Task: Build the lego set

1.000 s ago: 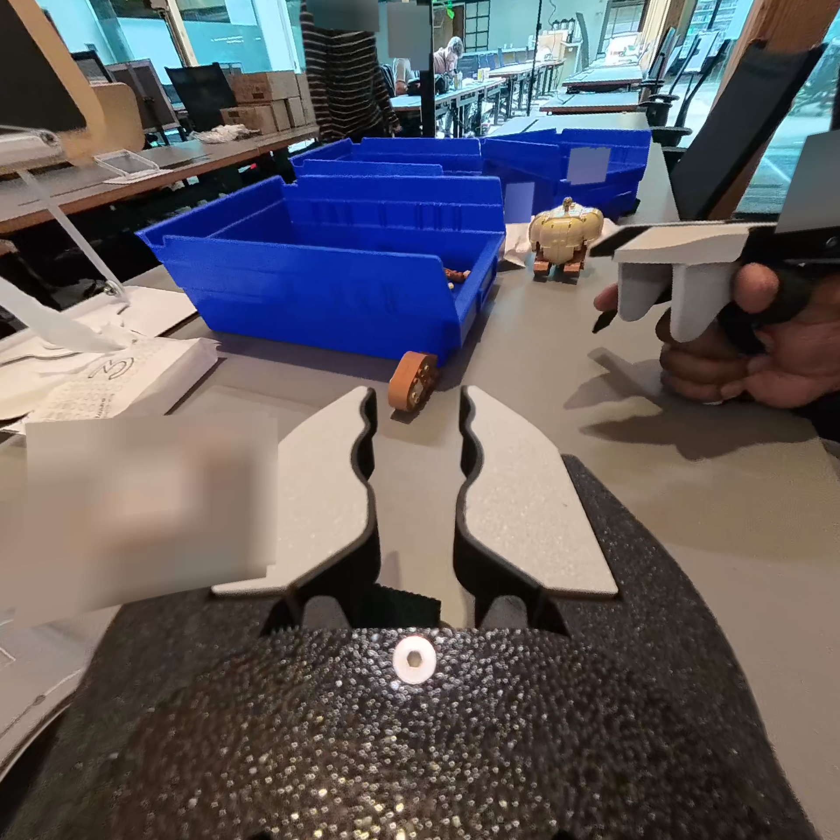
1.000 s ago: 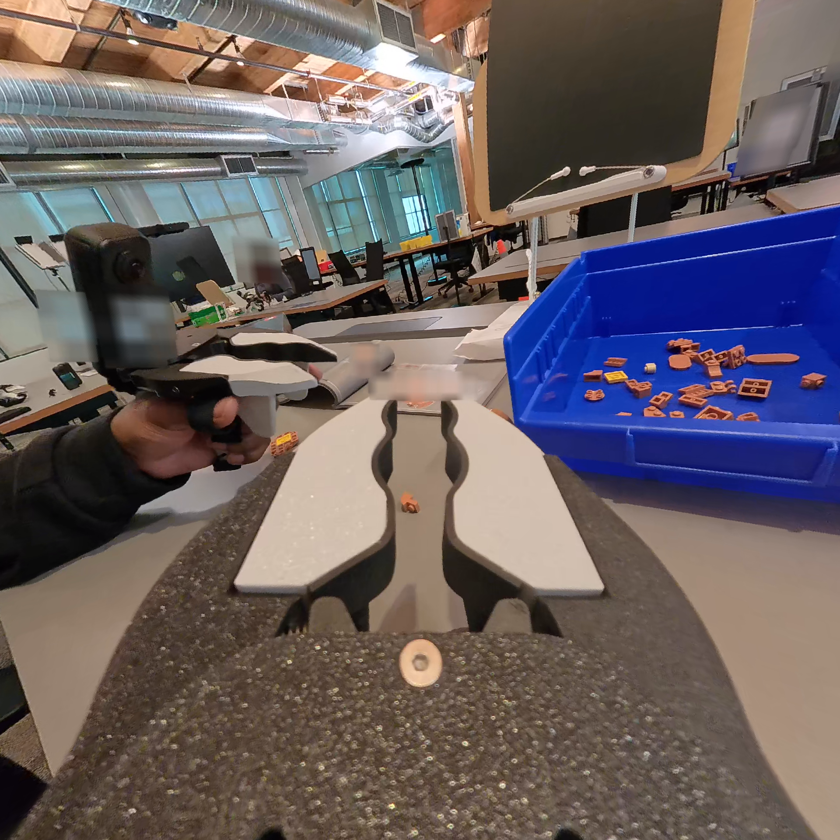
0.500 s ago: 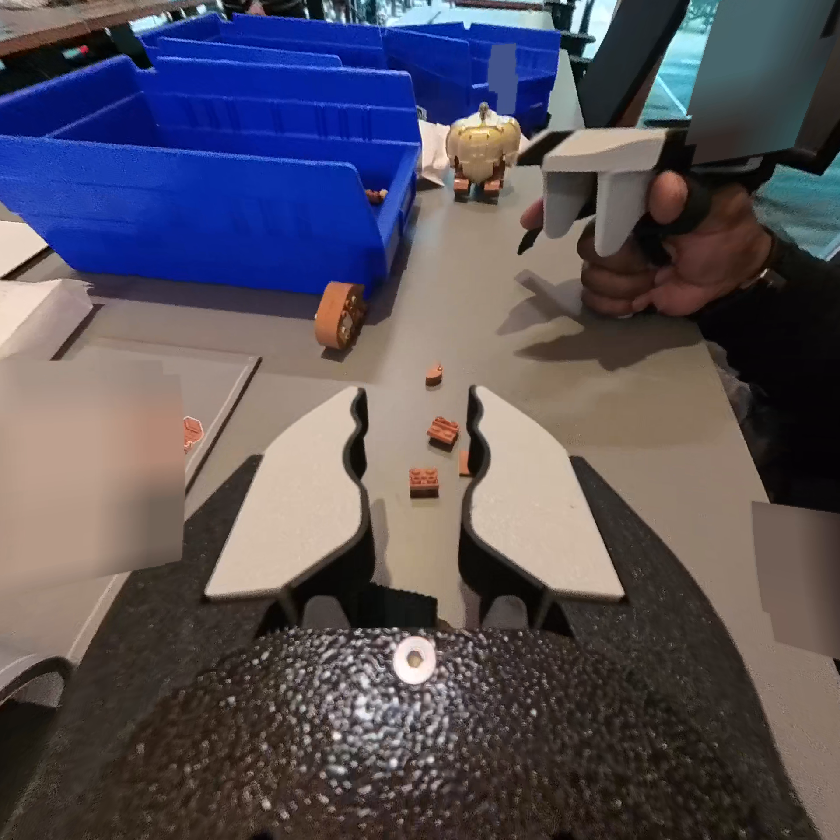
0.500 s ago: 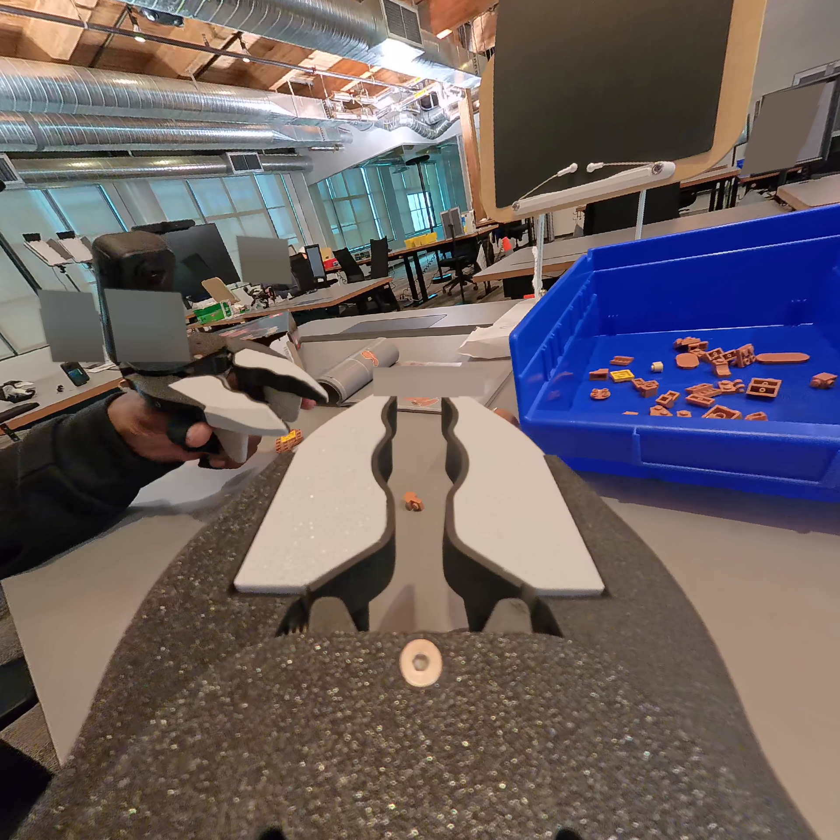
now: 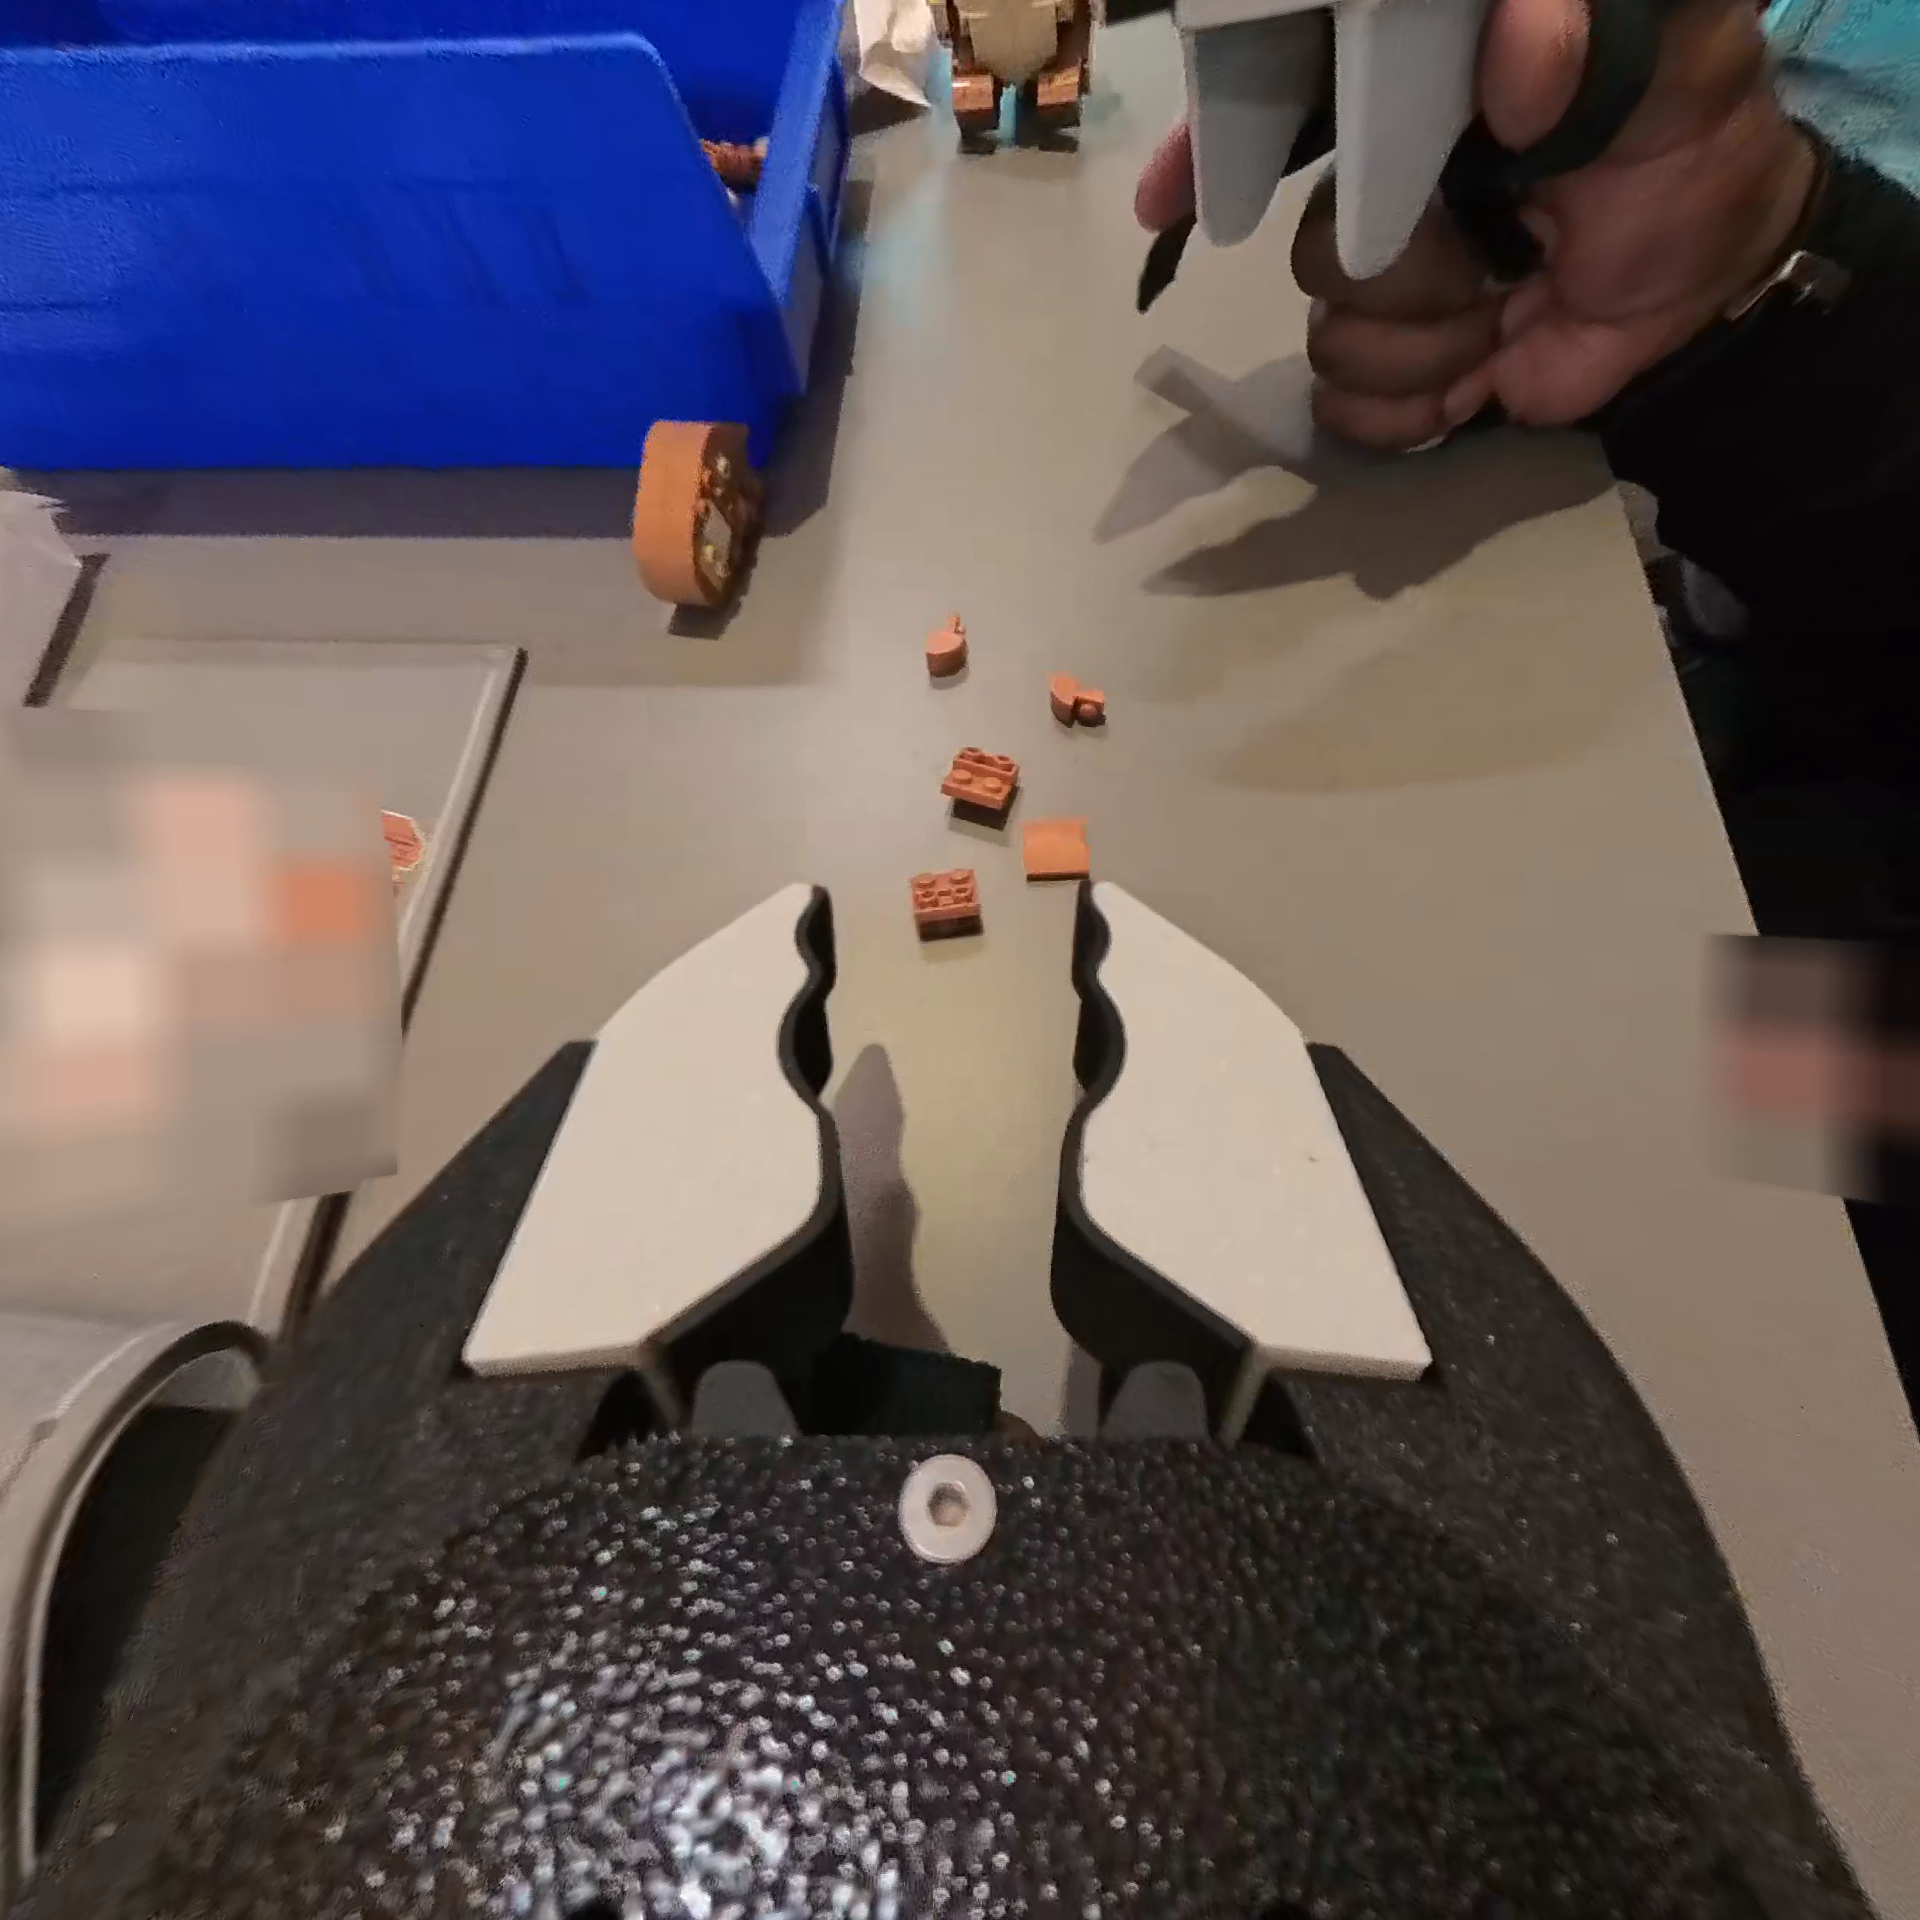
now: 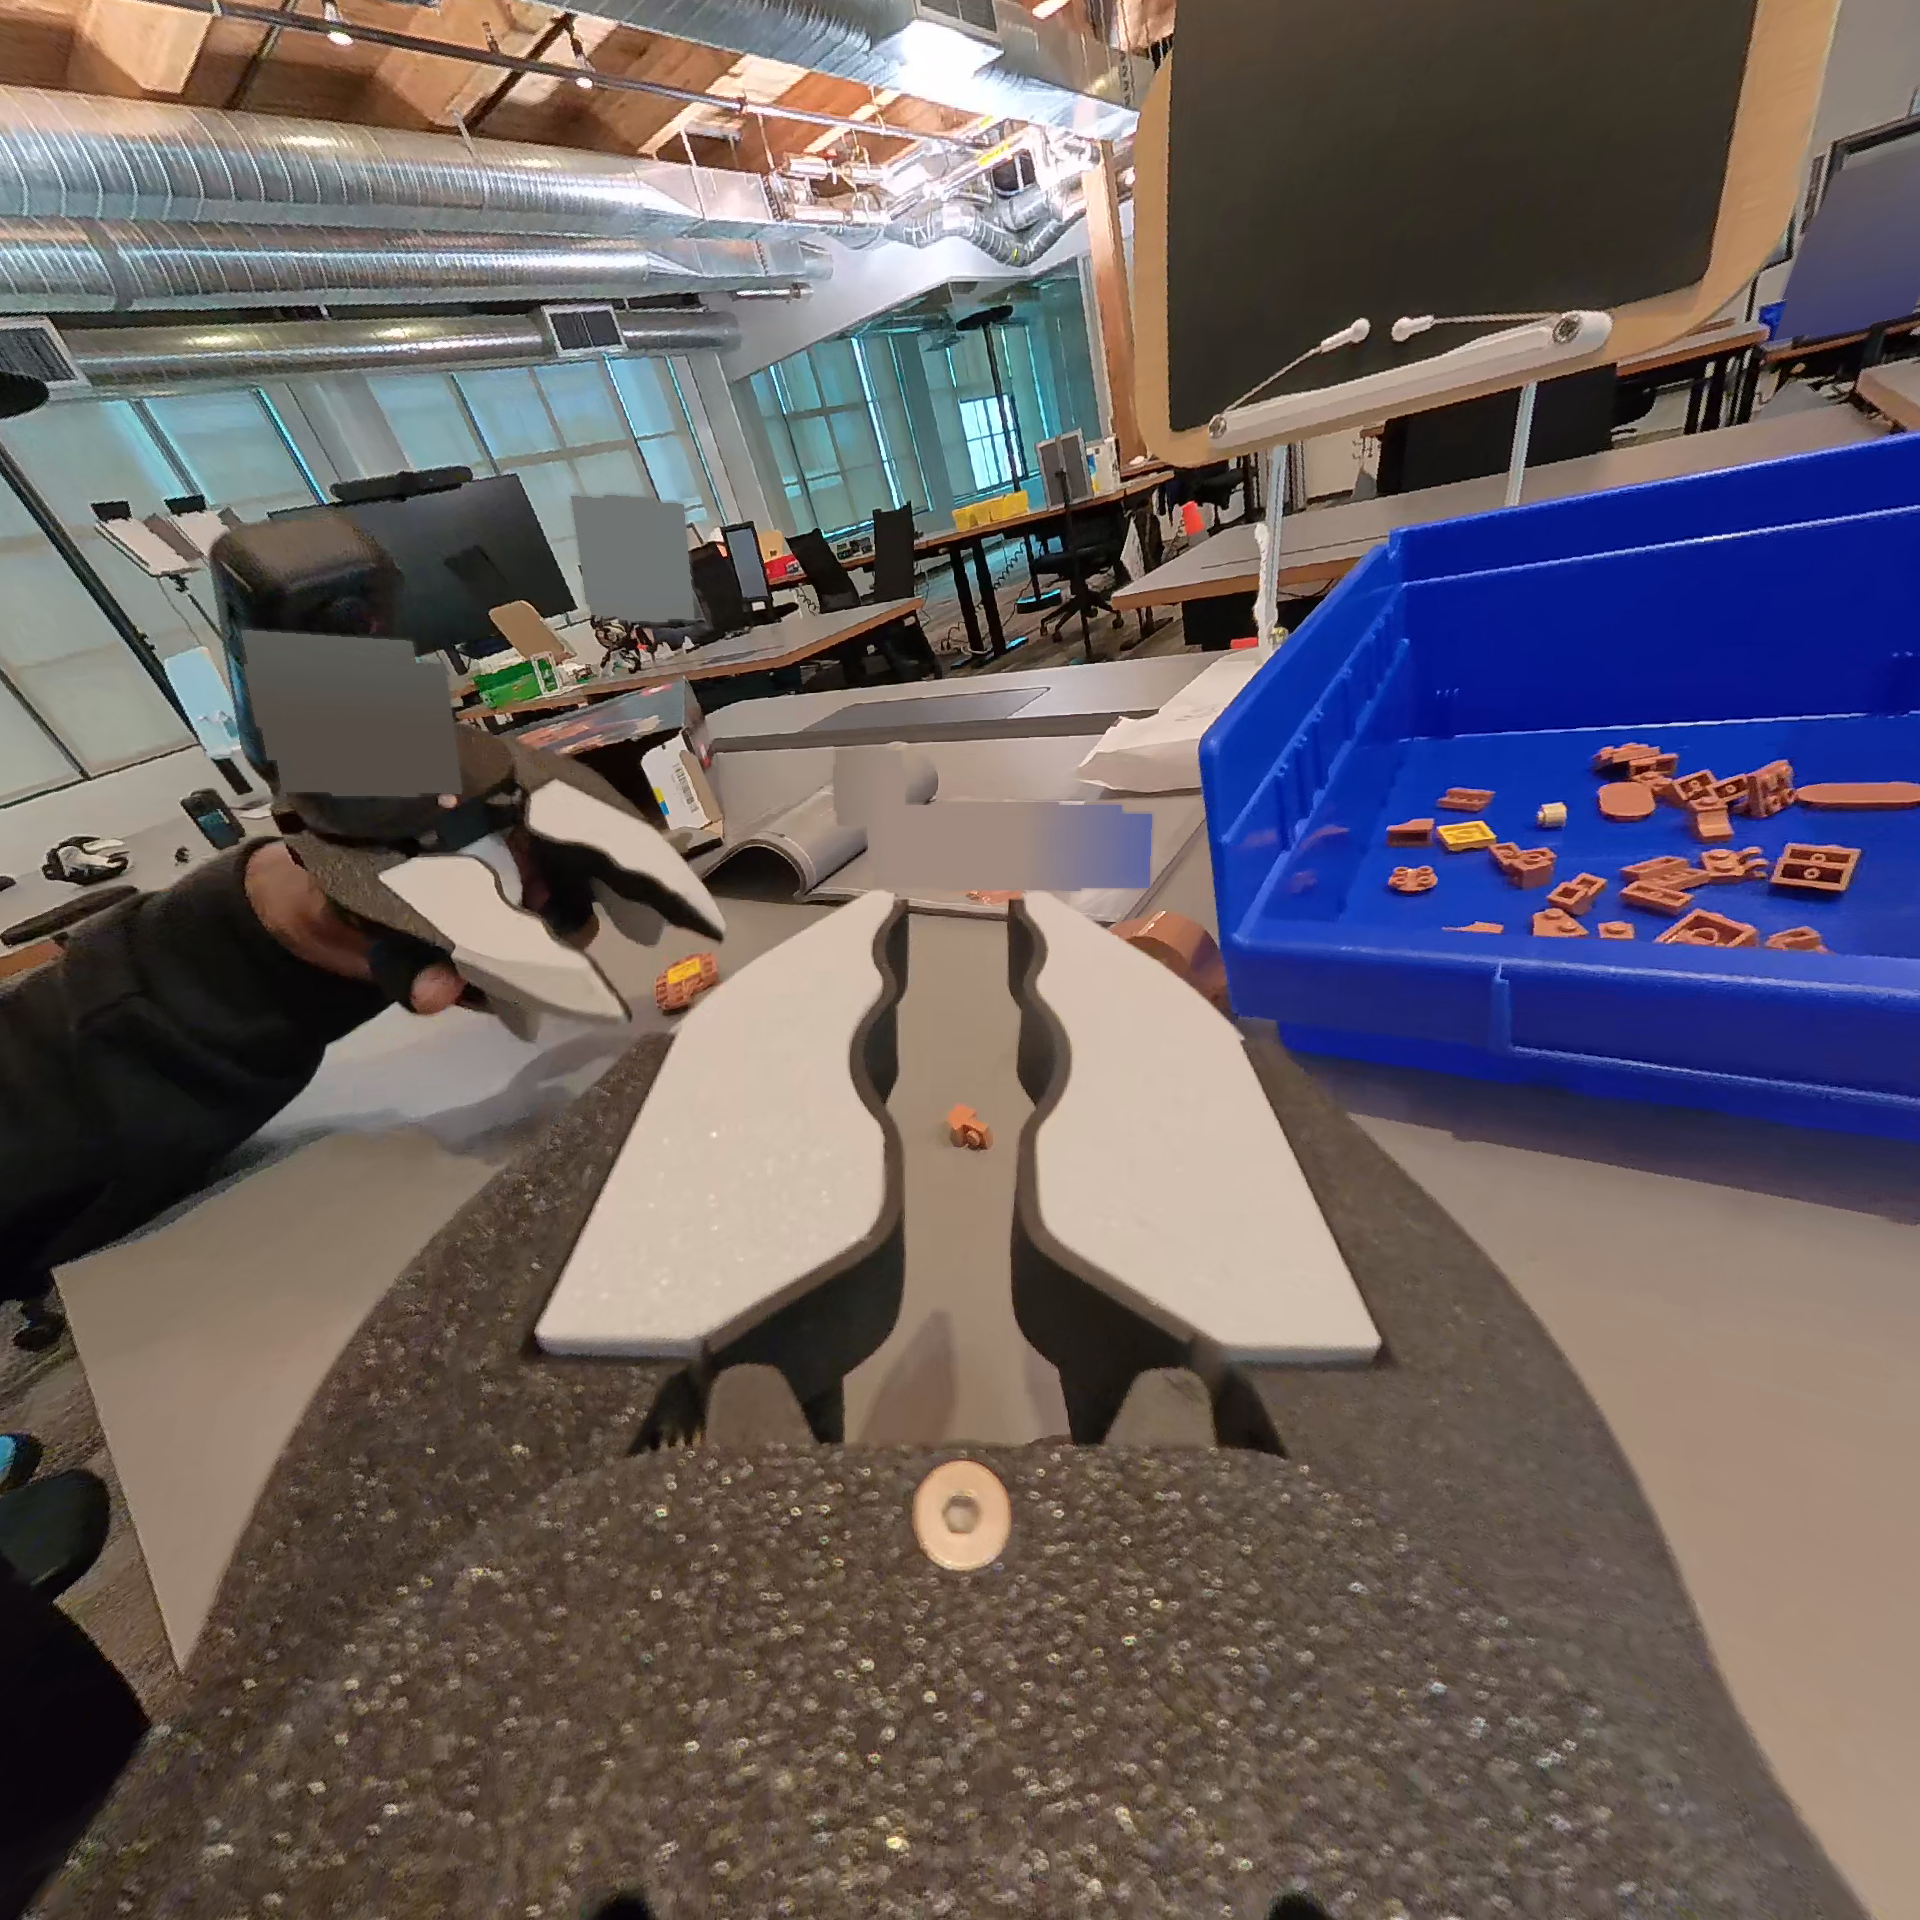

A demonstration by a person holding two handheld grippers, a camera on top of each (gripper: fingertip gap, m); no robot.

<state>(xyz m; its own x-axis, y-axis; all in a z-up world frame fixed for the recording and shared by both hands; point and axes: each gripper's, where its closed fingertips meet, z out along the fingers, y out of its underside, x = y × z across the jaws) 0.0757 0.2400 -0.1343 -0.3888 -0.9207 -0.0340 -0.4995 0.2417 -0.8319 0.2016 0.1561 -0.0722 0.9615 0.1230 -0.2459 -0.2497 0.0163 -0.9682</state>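
A grey table carries everything, in a large open office with steel ducts overhead and rows of desks behind. The left gripper hangs with jaws apart and empty; a small brown brick lies just ahead between its fingertips, with more brown pieces beyond. Only the right wrist view shows the blue bin's scattered brown pieces. The right gripper is narrowly parted, gripping nothing, over a tiny brown piece.

The toy figure is cut off at the top edge.
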